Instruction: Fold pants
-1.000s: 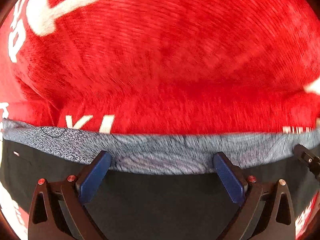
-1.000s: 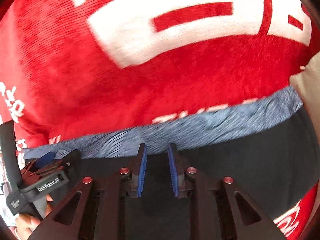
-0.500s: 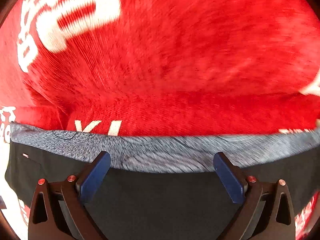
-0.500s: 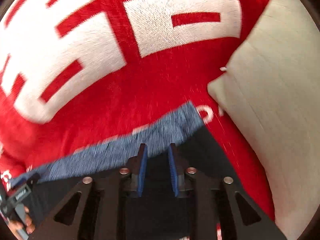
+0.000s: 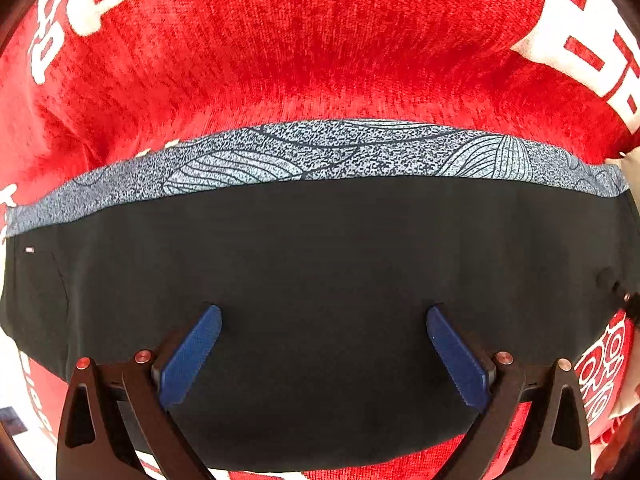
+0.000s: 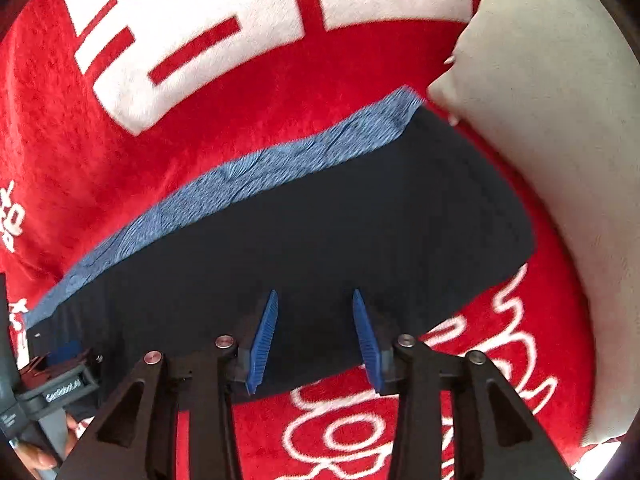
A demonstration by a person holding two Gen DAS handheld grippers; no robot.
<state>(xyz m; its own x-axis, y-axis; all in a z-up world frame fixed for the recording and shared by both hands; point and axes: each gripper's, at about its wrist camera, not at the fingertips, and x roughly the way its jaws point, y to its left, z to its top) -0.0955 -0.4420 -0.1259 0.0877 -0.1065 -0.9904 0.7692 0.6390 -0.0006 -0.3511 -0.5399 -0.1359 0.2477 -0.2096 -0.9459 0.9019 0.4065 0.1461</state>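
Black pants (image 5: 320, 280) lie flat on a red blanket (image 5: 320, 48); both grippers hang above, holding nothing.

Left gripper (image 5: 324, 316): jaws spread wide over the black cloth, nothing between them. Right gripper (image 6: 314, 300): jaws have just been opening and stand partly apart, clear of the fabric. A patterned blue-grey band (image 5: 340, 152) runs along the pants' far edge. A beige cushion (image 6: 552, 160) sits just beside the band's right end. The blanket carries white lettering.
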